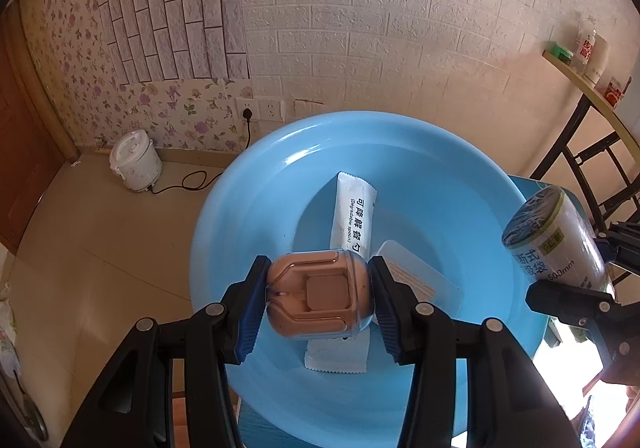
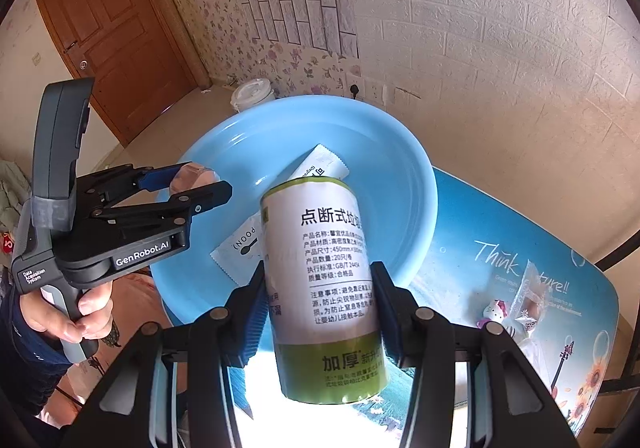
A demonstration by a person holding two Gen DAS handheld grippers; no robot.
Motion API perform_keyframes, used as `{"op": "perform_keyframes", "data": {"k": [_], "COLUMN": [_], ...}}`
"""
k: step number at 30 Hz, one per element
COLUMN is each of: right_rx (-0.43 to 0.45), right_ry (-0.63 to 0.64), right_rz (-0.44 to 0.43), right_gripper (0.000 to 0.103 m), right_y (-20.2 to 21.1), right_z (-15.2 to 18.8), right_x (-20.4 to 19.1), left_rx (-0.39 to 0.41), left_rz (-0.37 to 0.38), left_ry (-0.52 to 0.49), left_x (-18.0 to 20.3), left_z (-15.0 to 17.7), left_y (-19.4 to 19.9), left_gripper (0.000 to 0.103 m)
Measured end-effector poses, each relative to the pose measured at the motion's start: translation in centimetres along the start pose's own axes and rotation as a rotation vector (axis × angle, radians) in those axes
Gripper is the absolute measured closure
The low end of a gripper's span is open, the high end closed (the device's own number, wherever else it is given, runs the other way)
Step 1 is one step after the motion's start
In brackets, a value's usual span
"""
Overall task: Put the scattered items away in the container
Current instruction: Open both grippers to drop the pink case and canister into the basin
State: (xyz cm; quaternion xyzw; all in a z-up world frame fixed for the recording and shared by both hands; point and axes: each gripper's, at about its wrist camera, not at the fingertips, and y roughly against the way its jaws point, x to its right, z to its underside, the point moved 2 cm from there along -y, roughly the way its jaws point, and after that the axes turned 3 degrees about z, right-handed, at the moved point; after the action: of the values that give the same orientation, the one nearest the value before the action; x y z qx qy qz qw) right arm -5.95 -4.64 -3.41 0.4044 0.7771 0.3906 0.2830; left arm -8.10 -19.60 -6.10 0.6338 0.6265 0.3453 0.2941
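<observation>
- The left gripper (image 1: 318, 298) is closed on a brown earbud case (image 1: 319, 296) with a clear cover, its blue pads pressing both sides, held above the near part of the blue basin (image 1: 224, 215).
- The right gripper (image 2: 320, 312) is clamped around a roll of rubbish bags (image 2: 324, 280), held tilted over the basin's near rim.
- Inside the basin lie a white spoon sachet (image 1: 352, 213), a second white sachet (image 1: 336, 354) under the case, and a clear plastic packet (image 1: 416, 280) just beside the first sachet.
- The basin sits on a blue table (image 2: 500, 232); further right on it a Hello Kitty figure (image 2: 495, 312) lies near a small clear wrapper (image 2: 534, 288).
- On the floor behind stands a white rice cooker (image 1: 136, 161), its cord running to a wall socket (image 1: 248, 111). A wooden door (image 2: 112, 31) is at the left, and a shelf (image 1: 580, 75) with bottles at the right.
- Readable writing: "(Degradable spoon)" on the sachet; "450mm", "20" and "GB/T 24454" on the roll's label; "GenRobot.AI" and "Data Acquisition System" on the left gripper; "Think" on the table's print.
</observation>
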Motion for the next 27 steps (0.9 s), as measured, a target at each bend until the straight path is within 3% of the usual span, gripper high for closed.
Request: {"op": "perform_keyframes", "data": {"k": [2, 4, 5, 6, 11, 27], "right_rx": [-0.001, 0.0, 0.002, 0.003, -0.001, -0.002], "right_ry": [-0.005, -0.009, -0.011, -0.012, -0.003, 0.069], "right_rz": [0.001, 0.001, 0.001, 0.001, 0.002, -0.012], "right_gripper": [0.053, 0.053, 0.053, 0.053, 0.053, 0.053], "right_y": [-0.2, -0.3, -0.3, -0.3, -0.6, -2.8], "right_z": [-0.2, -0.3, -0.3, -0.3, -0.4, -2.0], "right_x": [0.2, 0.2, 0.2, 0.2, 0.1, -0.4], "left_rx": [-0.005, -0.001, 0.008, 0.025, 0.066, 0.065], "left_rz": [0.001, 0.007, 0.005, 0.002, 0.001, -0.04], "left_ry": [0.003, 0.006, 0.006, 0.003, -0.018, -0.015], "left_x": [0.0, -0.1, -0.1, -0.1, -0.2, -1.5], "left_z": [0.0, 0.0, -0.1, -0.1, -0.3, -0.2], "left_y": [-0.2, -0.2, 0.0, 0.3, 1.4, 2.1], "left_gripper": [0.055, 0.041, 0.025, 0.019, 0.019, 0.018]}}
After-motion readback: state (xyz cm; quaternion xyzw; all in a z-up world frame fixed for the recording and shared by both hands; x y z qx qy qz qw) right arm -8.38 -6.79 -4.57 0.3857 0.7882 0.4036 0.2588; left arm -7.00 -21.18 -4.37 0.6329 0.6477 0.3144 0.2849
